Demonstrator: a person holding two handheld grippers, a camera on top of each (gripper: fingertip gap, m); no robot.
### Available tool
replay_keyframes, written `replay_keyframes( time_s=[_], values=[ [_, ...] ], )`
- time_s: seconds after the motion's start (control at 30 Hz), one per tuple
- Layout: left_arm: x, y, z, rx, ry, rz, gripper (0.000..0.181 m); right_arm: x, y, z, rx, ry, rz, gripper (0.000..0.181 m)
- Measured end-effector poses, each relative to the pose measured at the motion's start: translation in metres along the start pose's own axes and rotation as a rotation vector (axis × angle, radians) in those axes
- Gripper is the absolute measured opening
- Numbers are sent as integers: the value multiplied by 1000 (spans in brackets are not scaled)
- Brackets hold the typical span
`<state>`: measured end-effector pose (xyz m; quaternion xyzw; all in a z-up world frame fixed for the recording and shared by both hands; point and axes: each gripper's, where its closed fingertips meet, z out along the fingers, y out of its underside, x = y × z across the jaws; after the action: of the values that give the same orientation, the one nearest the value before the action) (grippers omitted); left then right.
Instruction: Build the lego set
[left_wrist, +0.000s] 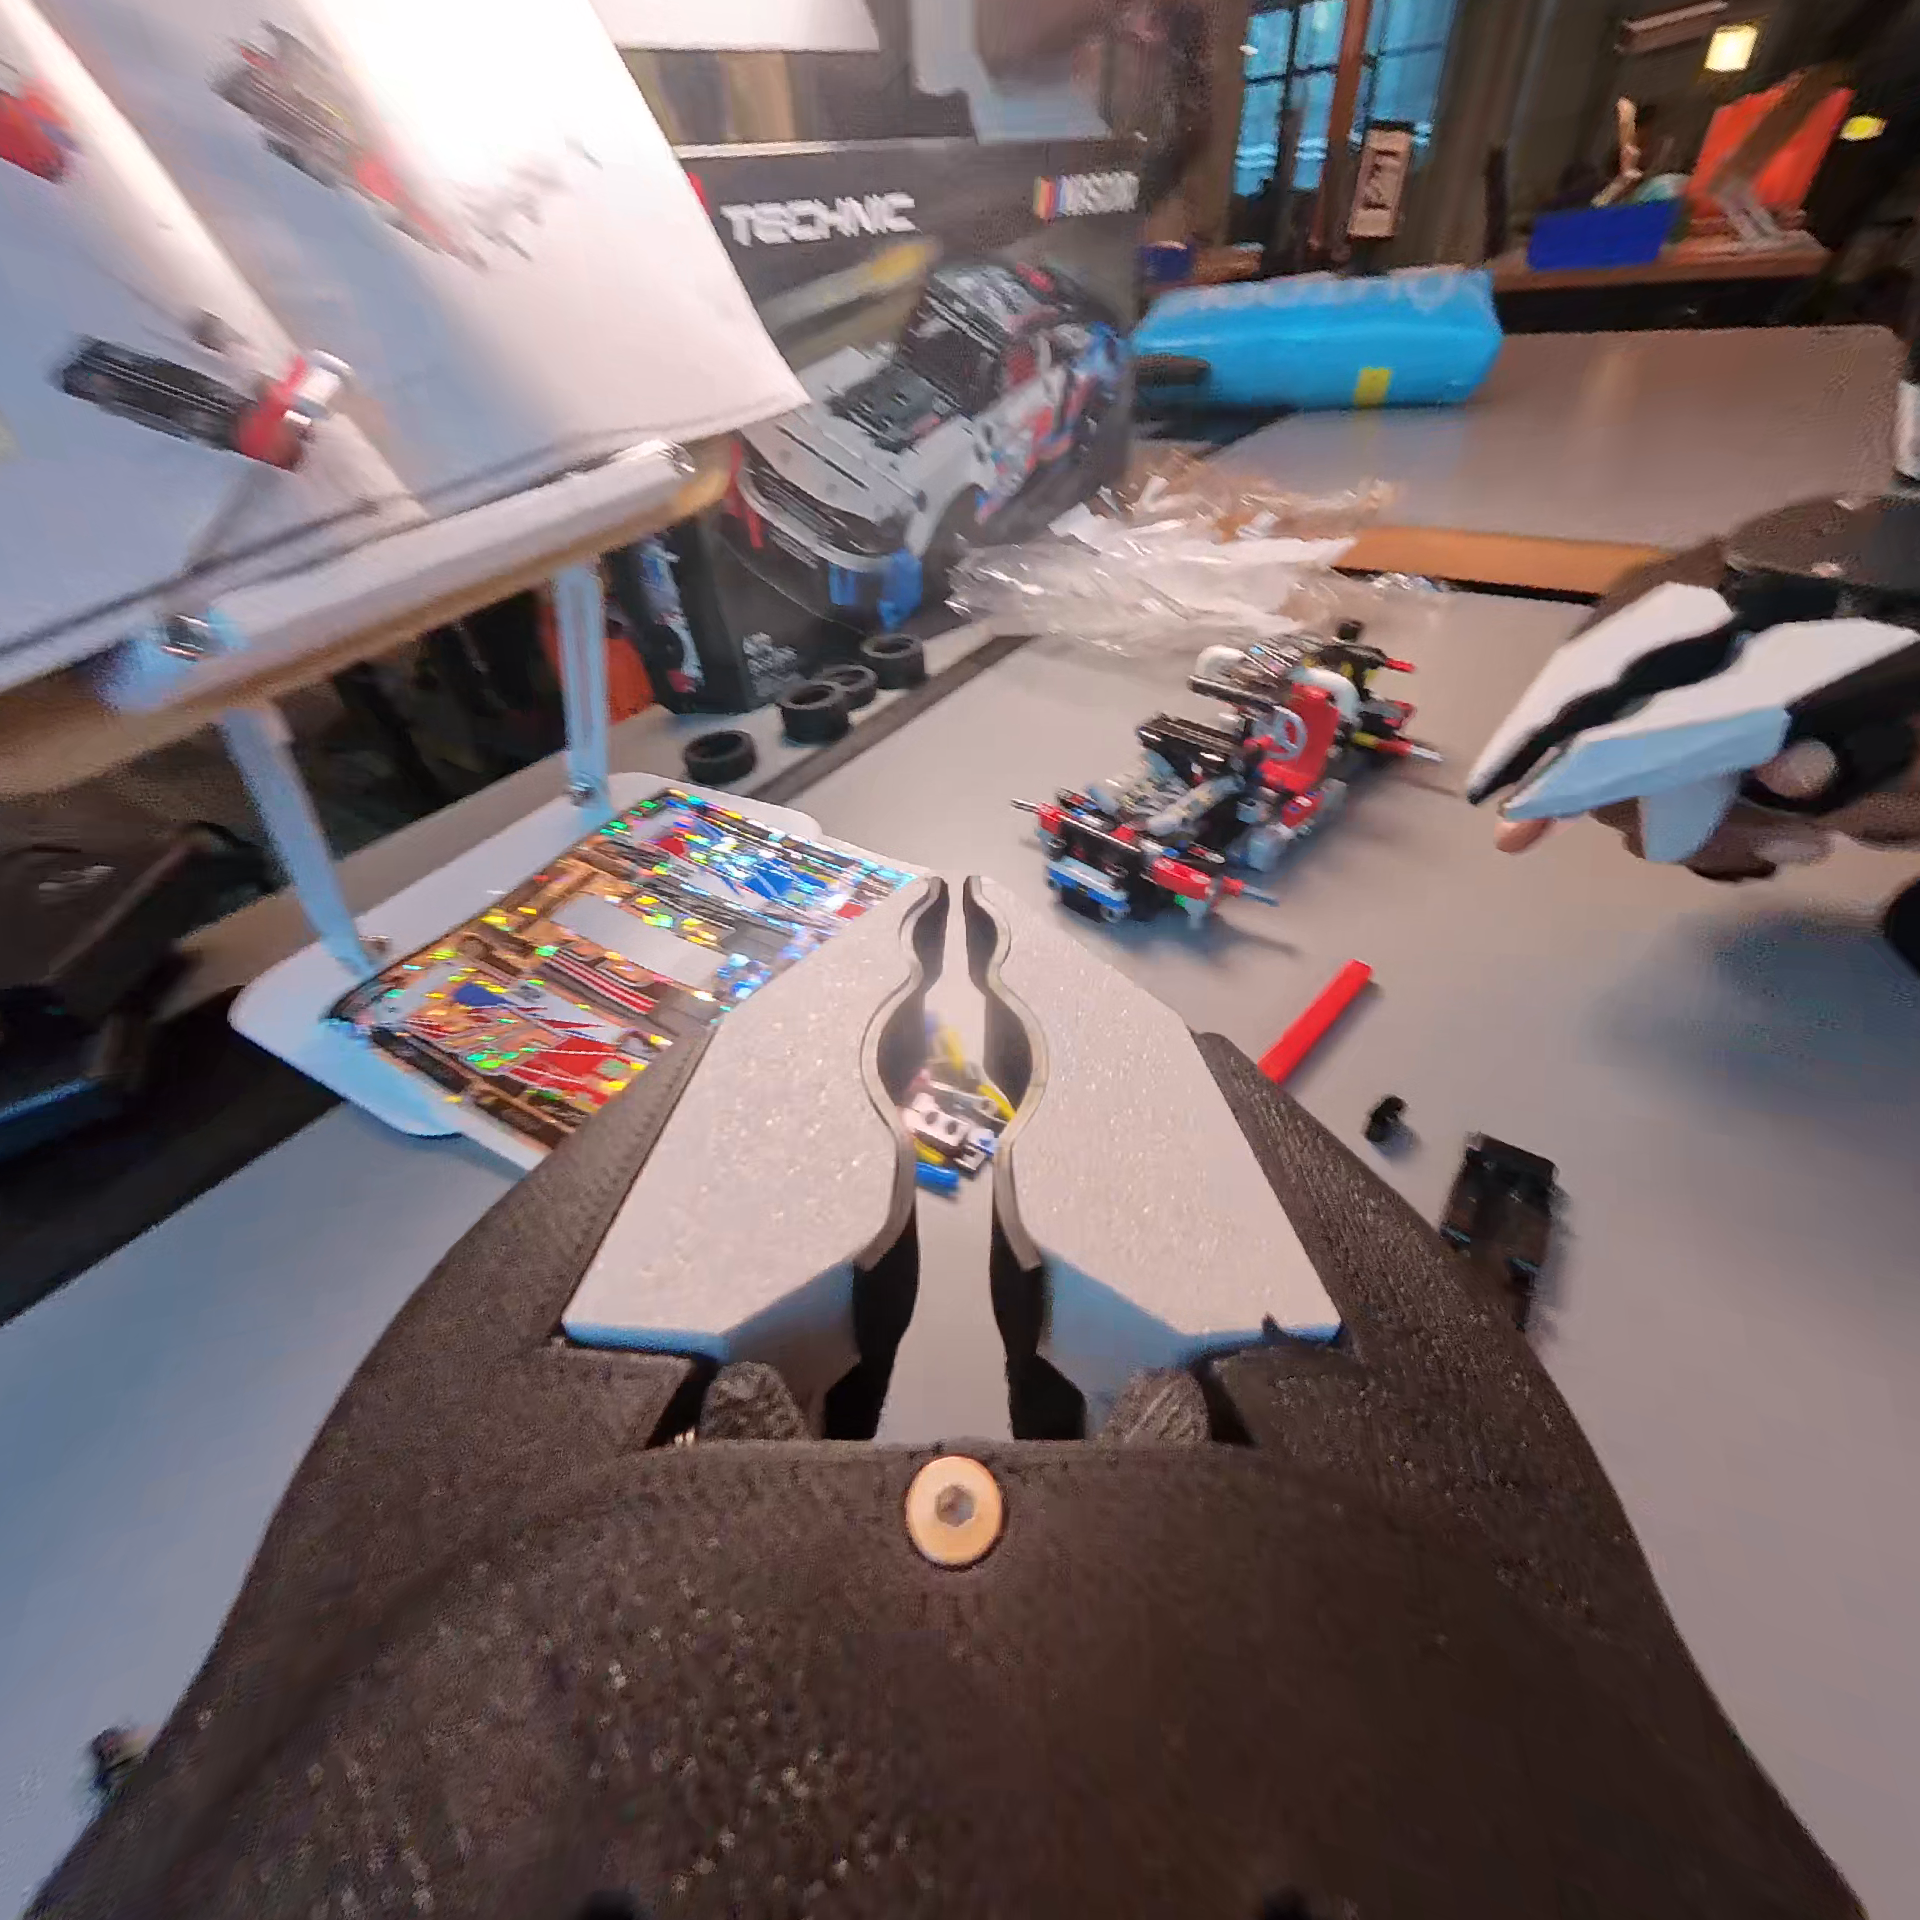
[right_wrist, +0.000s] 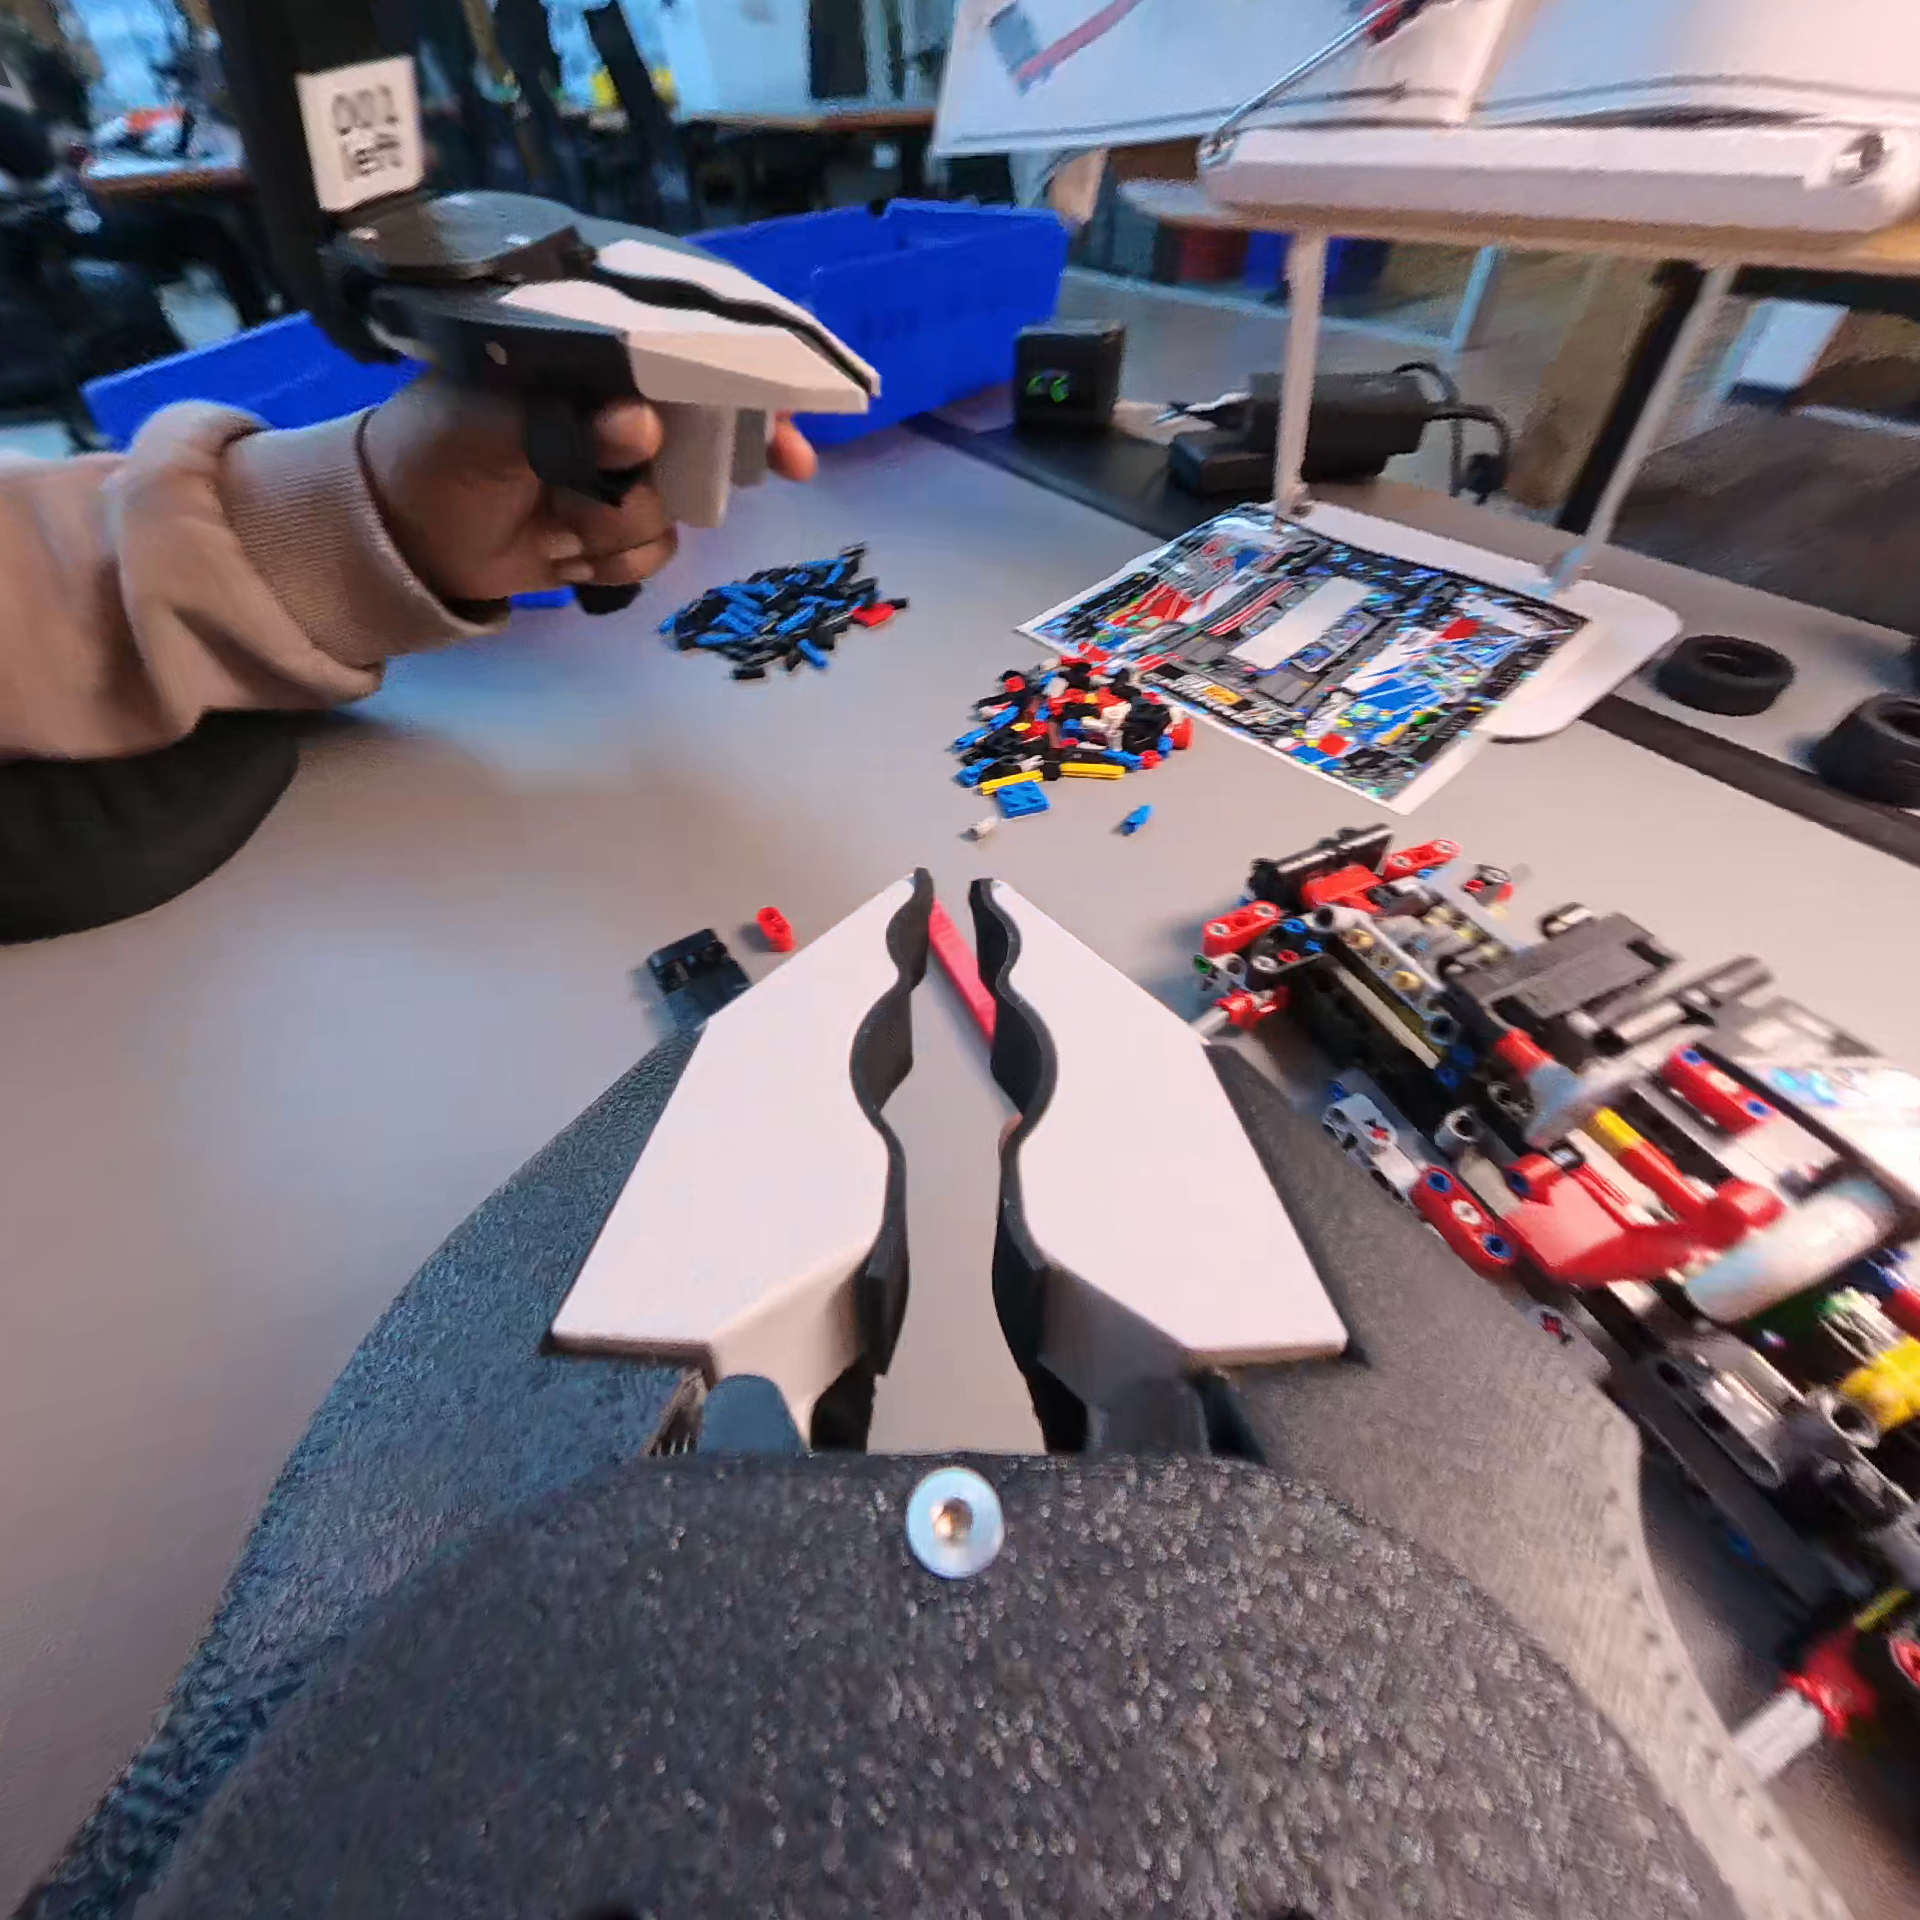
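Note:
The half-built lego car chassis (left_wrist: 1226, 779), black, red and grey, lies on the grey table (left_wrist: 1558, 1039); it also shows in the right wrist view (right_wrist: 1558, 1091). A red beam (left_wrist: 1314, 1018) lies loose on the table, and in the right wrist view (right_wrist: 961, 977) I see it through the gap below my fingers. My left gripper (left_wrist: 956, 883) is shut and empty, held above a mixed pile of small pieces (right_wrist: 1070, 727). My right gripper (right_wrist: 945, 894) is shut and empty, its tips almost touching, held above the table beside the chassis. Each gripper shows in the other's view: the right (left_wrist: 1496, 800), the left (right_wrist: 862, 384).
A shiny sticker sheet (left_wrist: 623, 956) lies on the foot of a stand that holds the open instruction book (left_wrist: 364, 260). A pile of blue and black pins (right_wrist: 779, 618) and loose black pieces (left_wrist: 1501, 1216) lie on the table. Black tyres (left_wrist: 821, 707), the set's box (left_wrist: 935, 364) and blue bins (right_wrist: 914, 270) stand behind. Across from one pair of fingers to the other is roughly 20 centimetres.

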<state>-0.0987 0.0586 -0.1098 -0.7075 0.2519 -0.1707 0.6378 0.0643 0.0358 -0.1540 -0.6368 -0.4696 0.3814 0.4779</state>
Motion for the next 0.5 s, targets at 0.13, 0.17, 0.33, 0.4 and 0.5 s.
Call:
replay_keyframes(
  time_s=[0.13,0.17,0.33,0.4,0.5],
  values=[
    [-54,-41,-16,117,-231,10,0,32,-5,-9,77,154,15,0],
    [-70,-52,-22,140,-300,30,0,38,-9,-12,107,182,16,0],
    [-140,-115,-50,259,-541,45,0,53,-13,-20,161,278,23,0],
    [-170,-135,-55,276,-609,46,0,55,-13,-21,155,303,-14,0],
    [-211,-156,-57,291,-671,31,0,54,-11,-21,133,325,-65,0]
  ],
)
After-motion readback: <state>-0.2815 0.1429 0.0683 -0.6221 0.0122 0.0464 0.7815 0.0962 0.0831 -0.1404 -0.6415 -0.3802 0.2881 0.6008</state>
